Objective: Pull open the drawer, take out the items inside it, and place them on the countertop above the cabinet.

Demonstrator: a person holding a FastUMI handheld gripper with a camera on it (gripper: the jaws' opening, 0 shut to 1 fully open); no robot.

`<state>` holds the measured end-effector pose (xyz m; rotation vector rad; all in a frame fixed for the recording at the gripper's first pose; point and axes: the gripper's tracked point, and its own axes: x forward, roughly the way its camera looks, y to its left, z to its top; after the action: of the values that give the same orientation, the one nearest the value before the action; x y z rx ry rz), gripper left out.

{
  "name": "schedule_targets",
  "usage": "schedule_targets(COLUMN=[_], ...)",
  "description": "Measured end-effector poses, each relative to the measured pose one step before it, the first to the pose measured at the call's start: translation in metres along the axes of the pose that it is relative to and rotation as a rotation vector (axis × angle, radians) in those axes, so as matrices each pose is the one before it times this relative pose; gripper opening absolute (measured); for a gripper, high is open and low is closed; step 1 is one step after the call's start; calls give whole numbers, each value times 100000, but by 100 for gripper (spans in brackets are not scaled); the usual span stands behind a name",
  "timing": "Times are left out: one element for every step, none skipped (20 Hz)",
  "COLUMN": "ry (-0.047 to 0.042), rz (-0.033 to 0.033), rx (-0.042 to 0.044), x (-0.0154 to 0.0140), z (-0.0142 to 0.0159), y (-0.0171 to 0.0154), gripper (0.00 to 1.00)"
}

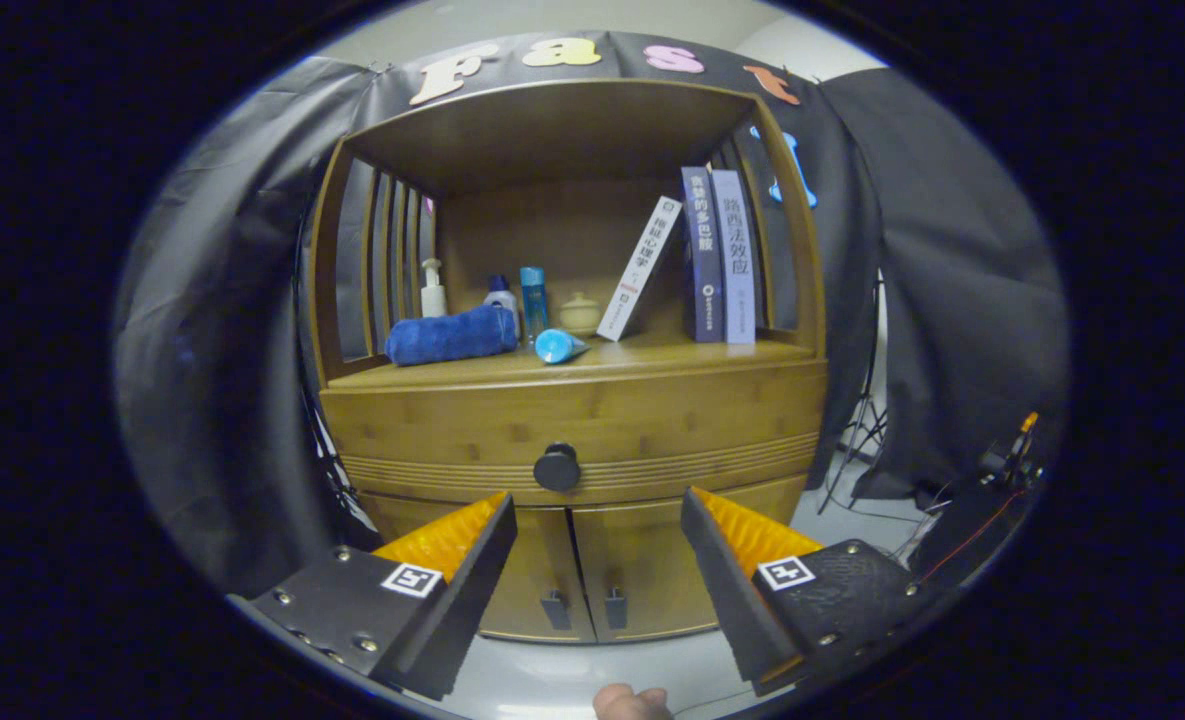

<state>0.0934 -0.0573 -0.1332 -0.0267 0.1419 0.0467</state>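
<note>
A: What do we see ahead of us?

B: Our gripper (597,520) holds its 2 fingers spread wide, gripping nothing. Just beyond them is the closed bamboo drawer (572,425) with its round black knob (557,467).

A: And above the drawer?

B: On the wooden countertop (652,355) we see a rolled blue towel (450,335), a blue tube lying on its side (558,346) and 3 books (702,265).

The hand-held gripper (597,530) is showing ribbed pads (447,535), screwed mounts, square tags — its fingers standing apart.
</note>
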Motion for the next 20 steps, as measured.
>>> schedule_targets(ry=[-624,-391,-1343,-3545,-3895,-3182,-2532,-1835,-1802,-1324,-14,471,576,40,250,-338,-790,-1219,-1329,-1344], rz=[396,37,-999,-108,635,182,257,766,789,876,682,-1,124,57,-1031,34,1116,156,-966,-1748], rx=[-159,-4,322,945,879,1325,1389,1341,1454,1433,1109,816,469,723,315,-111,-408,-1855,-2659,-2844], x=[-864,-859,-965,-818,-825,-572,-690,-938,-1013,-745,-704,-618,-566,-540,-602,-425,-530,-272,-267,-93], z=[1188,1325,1585,2045,1999,2397,2103,1773,1590,1431,1088,635,536,480,315,90,246,60,-43,-60], y=[597,334,22,231,532,496,488,504,680,642,628,254,256,244,-18,-91,335,-52,-477,-701], gripper=[99,99,99,99,99,99,99,99,99,99,98,99,99,99,99,98,98,98,98,98])
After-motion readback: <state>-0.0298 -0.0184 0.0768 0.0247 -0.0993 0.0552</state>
